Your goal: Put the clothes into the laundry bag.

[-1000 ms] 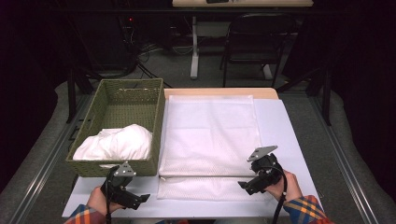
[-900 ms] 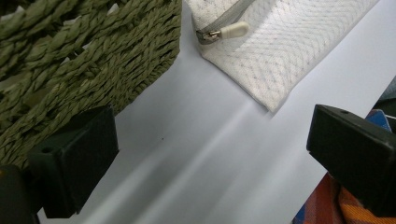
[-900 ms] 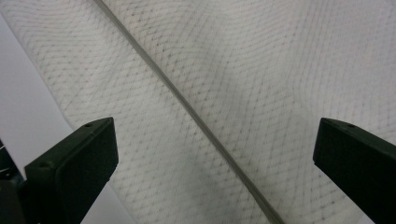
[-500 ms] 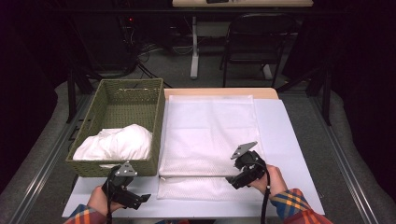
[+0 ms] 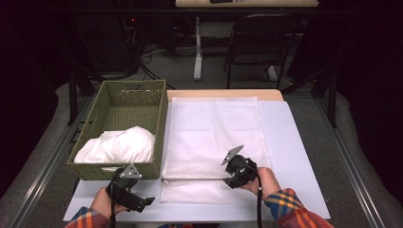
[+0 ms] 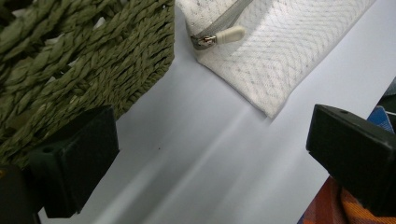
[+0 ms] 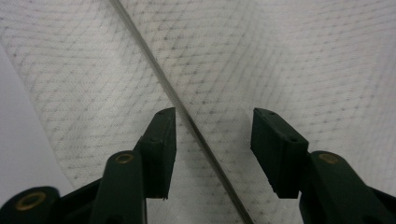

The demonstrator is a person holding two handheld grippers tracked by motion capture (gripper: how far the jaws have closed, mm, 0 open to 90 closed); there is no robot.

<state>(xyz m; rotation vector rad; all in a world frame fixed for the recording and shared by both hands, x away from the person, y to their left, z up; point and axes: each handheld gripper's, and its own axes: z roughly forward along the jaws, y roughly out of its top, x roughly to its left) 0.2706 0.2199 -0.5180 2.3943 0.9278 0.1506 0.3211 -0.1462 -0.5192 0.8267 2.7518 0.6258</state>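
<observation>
A: What sort of place is this?

B: A lab or recording studio, not a home. Beyond the right claw (image 5: 231,173), past the far edge of the white surface (image 5: 294,142), black curtains (image 5: 366,71) close off the room.

A: Anything else?

B: Cables (image 5: 152,71) trail over the grey carpet (image 5: 214,76) beyond the left claw (image 5: 138,202), beside a desk leg (image 5: 197,52) and an office chair (image 5: 252,47).

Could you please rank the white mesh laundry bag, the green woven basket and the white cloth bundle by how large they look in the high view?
1. White mesh laundry bag, lying flat.
2. Green woven basket.
3. White cloth bundle, inside the basket.
</observation>
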